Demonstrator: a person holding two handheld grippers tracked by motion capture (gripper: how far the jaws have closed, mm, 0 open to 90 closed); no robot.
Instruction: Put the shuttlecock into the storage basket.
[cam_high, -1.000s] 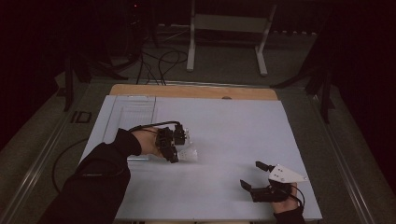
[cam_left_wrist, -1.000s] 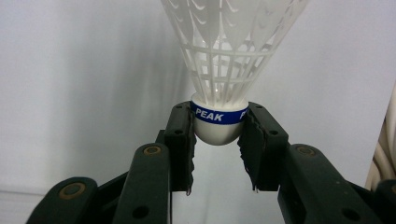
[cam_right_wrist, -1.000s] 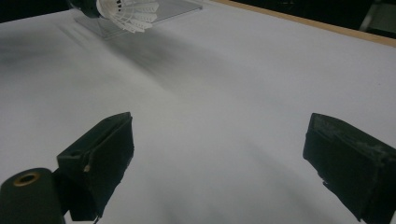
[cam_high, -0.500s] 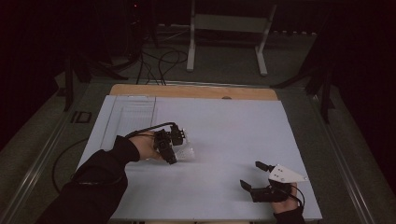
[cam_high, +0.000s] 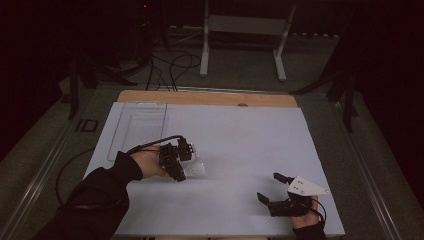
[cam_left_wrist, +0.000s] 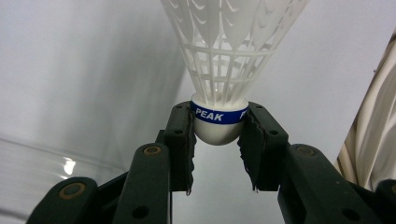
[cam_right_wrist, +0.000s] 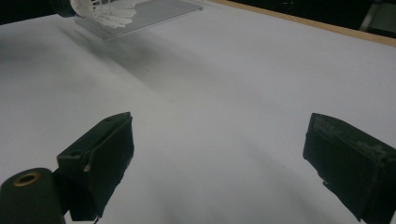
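1. Clear tray (cam_high: 137, 125), far-left on white table (cam_high: 240, 140).
2. Left gripper (cam_left_wrist: 217, 140) pinching white shuttlecock (cam_left_wrist: 229, 56) by its cork, left of table centre.
3. Right gripper (cam_high: 272, 187) near right, jaws wide, empty.

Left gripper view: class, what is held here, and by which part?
The left gripper holds a white shuttlecock by its rounded cork base, at the blue PEAK band.
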